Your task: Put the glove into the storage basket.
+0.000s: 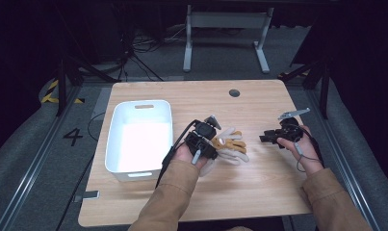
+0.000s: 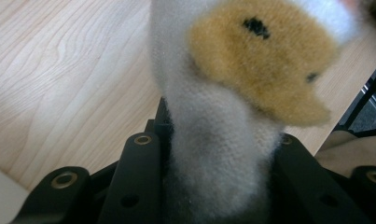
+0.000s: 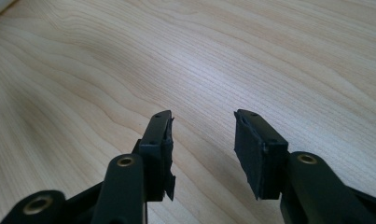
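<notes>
A fluffy white and tan sock (image 1: 231,145) lies at the middle of the wooden table (image 1: 259,192), just right of my left hand. My left gripper (image 1: 204,138) is shut on it; in the left gripper view the white fuzzy cloth (image 2: 213,158) is squeezed between the two black jaws, and a tan patch with black dots hangs above them. My right gripper (image 1: 266,138) is held to the right of the sock, apart from it. Its jaws stand open (image 3: 202,126) over bare wood, with nothing between them.
A white plastic bin (image 1: 115,139) stands on the left part of the table, close to my left hand. A round dark hole (image 1: 234,93) marks the far edge. Beyond the table stands a grey desk frame (image 1: 225,29).
</notes>
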A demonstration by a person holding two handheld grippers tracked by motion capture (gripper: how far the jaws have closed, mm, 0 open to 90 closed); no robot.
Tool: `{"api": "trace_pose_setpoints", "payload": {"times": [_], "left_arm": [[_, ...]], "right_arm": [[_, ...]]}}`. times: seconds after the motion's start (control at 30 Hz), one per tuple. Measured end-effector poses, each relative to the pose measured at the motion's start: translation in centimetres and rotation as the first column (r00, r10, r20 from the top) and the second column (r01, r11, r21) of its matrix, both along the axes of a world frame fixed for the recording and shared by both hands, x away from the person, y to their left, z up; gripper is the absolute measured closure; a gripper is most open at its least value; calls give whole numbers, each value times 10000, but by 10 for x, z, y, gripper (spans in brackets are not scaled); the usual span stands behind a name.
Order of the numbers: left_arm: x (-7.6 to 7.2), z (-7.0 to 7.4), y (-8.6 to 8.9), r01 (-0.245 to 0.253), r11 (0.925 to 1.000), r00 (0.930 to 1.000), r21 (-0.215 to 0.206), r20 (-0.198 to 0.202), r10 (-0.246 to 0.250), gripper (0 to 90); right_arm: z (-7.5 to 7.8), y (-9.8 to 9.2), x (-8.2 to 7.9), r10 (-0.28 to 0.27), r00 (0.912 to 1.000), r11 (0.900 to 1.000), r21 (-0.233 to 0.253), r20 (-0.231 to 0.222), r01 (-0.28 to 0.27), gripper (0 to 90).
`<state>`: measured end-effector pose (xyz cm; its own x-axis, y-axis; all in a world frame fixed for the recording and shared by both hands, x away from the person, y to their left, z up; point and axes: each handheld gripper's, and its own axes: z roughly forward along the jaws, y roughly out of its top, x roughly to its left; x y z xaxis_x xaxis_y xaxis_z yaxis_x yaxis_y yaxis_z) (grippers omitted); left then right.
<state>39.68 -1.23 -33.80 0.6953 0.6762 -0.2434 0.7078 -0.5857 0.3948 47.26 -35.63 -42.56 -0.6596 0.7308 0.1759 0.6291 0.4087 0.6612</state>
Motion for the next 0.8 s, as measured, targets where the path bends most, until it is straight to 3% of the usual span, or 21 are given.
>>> {"api": "trace_pose_setpoints", "payload": {"times": [0.2, 0.27, 0.4, 0.53, 0.8], "left_arm": [[1, 7, 2, -447, 9971, 9990, 613, -15, 449, 685], [2, 9, 3, -696, 9955, 9976, 645, 3, 697, 686], [4, 15, 10, -1115, 9933, 9938, 317, 67, 1113, 688], [5, 20, 16, -1353, 9899, 9908, 433, 29, 1353, 697], [11, 31, 27, -2242, 9731, 9743, 525, -104, 2250, 698]], "right_arm": [[-3, -1, 3, -5, 10000, 10000, 6, -61, 6, 576], [-3, -2, 4, -43, 9999, 9999, 94, -96, 44, 576], [-4, -3, 5, -81, 9999, 9999, 120, -116, 83, 576], [-5, -3, 5, -104, 9998, 9999, 78, -162, 105, 571], [-6, -2, 5, -80, 9998, 9999, 75, -162, 81, 564]]}}
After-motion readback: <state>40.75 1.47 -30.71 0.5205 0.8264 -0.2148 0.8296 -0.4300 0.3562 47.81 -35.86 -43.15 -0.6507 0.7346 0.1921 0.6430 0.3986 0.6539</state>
